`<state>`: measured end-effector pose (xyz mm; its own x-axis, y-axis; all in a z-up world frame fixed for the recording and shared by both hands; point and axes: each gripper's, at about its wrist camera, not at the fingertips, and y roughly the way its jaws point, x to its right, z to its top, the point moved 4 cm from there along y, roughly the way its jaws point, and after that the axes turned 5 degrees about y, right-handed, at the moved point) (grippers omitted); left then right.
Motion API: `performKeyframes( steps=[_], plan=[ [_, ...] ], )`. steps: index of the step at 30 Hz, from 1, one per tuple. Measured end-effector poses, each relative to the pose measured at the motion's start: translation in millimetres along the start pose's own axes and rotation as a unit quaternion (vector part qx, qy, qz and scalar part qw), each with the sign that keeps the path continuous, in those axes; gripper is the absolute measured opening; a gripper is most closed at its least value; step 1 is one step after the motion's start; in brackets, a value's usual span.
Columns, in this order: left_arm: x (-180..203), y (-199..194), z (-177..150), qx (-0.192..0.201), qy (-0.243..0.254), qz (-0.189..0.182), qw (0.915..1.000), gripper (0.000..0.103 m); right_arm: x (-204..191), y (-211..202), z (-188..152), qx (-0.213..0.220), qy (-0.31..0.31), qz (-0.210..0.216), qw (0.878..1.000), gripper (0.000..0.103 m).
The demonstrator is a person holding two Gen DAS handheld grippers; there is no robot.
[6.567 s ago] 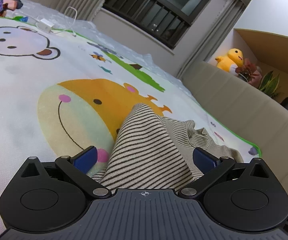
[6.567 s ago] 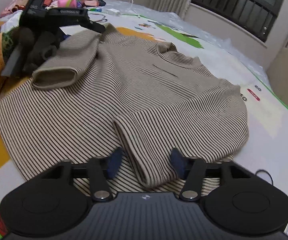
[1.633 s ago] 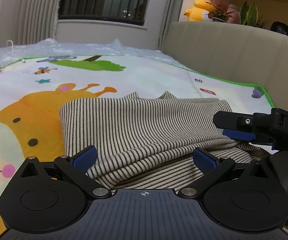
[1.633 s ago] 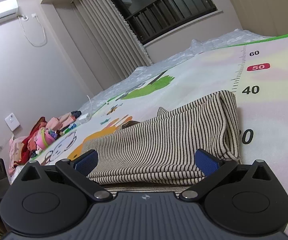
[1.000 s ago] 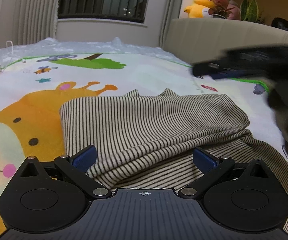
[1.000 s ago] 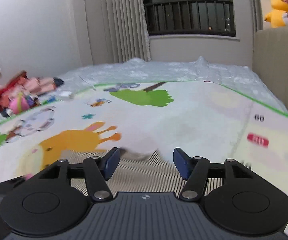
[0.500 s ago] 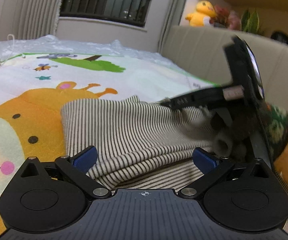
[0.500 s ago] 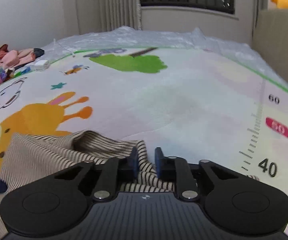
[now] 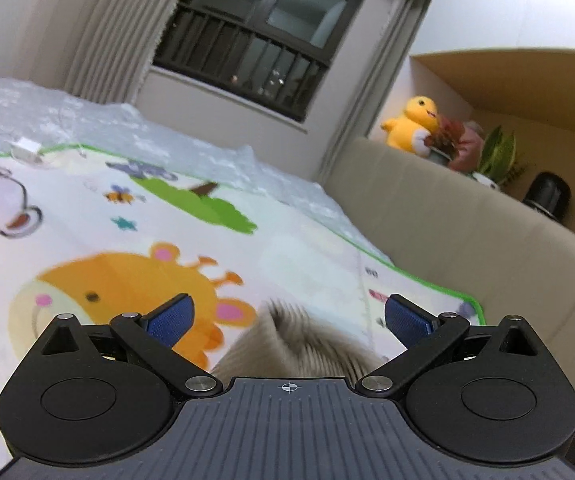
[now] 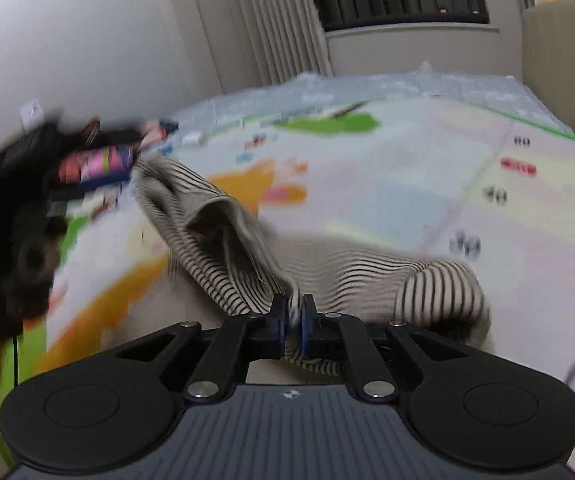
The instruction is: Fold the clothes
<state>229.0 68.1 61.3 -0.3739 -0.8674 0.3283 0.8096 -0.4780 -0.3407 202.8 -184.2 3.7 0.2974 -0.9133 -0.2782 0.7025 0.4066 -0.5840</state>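
The beige shirt with thin dark stripes (image 10: 223, 248) is bunched and lifted off the cartoon play mat (image 10: 407, 184), with motion blur. My right gripper (image 10: 293, 316) is shut on a fold of it, and cloth is pinched between the blue pads. One raised end of the shirt reaches up to the blurred left gripper at the left of the right wrist view. In the left wrist view my left gripper (image 9: 287, 320) stands wide open. A peak of the shirt (image 9: 299, 340) rises between its fingers, touching neither blue pad.
A beige sofa back (image 9: 447, 220) borders the mat on the right, with a yellow plush toy (image 9: 411, 124) and plants on the ledge above. A heap of colourful clothes (image 10: 99, 160) lies at the far left. A white charger (image 9: 27, 148) lies on the mat's far edge.
My right gripper has gone from nearly shut around the shirt's edge to shut on it and has pulled it up. The left gripper has tilted upward, so most of the shirt dropped out of its view.
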Motion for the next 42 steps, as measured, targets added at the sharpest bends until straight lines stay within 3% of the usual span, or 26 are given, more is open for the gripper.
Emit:
performKeyframes(
  steps=[3,5,6,7,8,10,13,17,20,24,25,27,28,31,33,34,38,42],
  plan=[
    [8,10,-20,-0.037,0.013,-0.003,0.9992,0.098,-7,-12,-25,0.005,-0.005,-0.020,1.000,0.008],
    [6,13,-35,-0.075,0.031,0.002,0.9967,0.071,-7,-34,-25,0.029,0.003,-0.020,0.999,0.012],
    [4,13,-43,-0.095,0.042,0.005,0.9946,0.070,-3,-48,-19,0.049,0.012,-0.017,0.999,0.015],
    [3,10,-50,-0.110,0.058,0.008,0.9923,0.070,2,-65,-10,0.077,0.022,-0.022,0.997,0.027],
    [2,7,-58,-0.125,0.076,0.010,0.9891,0.070,8,-80,-2,0.103,0.033,-0.027,0.994,0.047],
    [0,-3,-71,-0.156,0.105,0.008,0.9821,0.072,25,-95,8,0.131,0.057,-0.045,0.989,0.064],
    [-4,-22,-82,-0.183,0.103,-0.015,0.9776,0.077,49,-92,7,0.121,0.116,-0.049,0.985,0.065],
    [-28,-43,-65,-0.164,-0.010,-0.043,0.9854,0.095,72,-63,-9,0.074,0.182,-0.049,0.979,0.068],
    [-42,-31,-59,-0.169,-0.085,-0.058,0.9802,0.095,77,-35,-20,0.042,0.206,-0.044,0.977,0.068],
    [-36,1,-63,-0.194,-0.095,-0.072,0.9737,0.093,67,1,-25,0.006,0.196,-0.003,0.981,0.069],
    [-36,9,-64,-0.196,-0.095,-0.075,0.9730,0.088,65,6,-25,0.003,0.181,-0.004,0.984,0.068],
    [-34,25,-65,-0.201,-0.094,-0.083,0.9714,0.071,63,15,-21,0.001,0.163,0.002,0.987,0.051],
    [-33,33,-66,-0.204,-0.094,-0.087,0.9706,0.066,64,21,-17,-0.002,0.167,0.014,0.986,0.034],
    [-31,56,-66,-0.209,-0.091,-0.096,0.9688,0.060,62,45,3,0.001,0.156,0.029,0.987,0.025],
    [-33,72,-42,-0.185,-0.070,-0.091,0.9759,0.051,61,64,29,0.014,0.136,0.026,0.990,0.022],
    [-34,77,-31,-0.172,-0.062,-0.090,0.9791,0.040,62,73,43,0.022,0.131,0.028,0.991,0.021],
    [-34,69,-13,-0.144,-0.048,-0.090,0.9844,0.039,64,84,84,0.059,0.145,0.055,0.986,0.020],
    [-31,53,-9,-0.131,-0.038,-0.096,0.9860,0.040,51,56,70,0.067,0.142,0.075,0.985,0.020]
  ],
)
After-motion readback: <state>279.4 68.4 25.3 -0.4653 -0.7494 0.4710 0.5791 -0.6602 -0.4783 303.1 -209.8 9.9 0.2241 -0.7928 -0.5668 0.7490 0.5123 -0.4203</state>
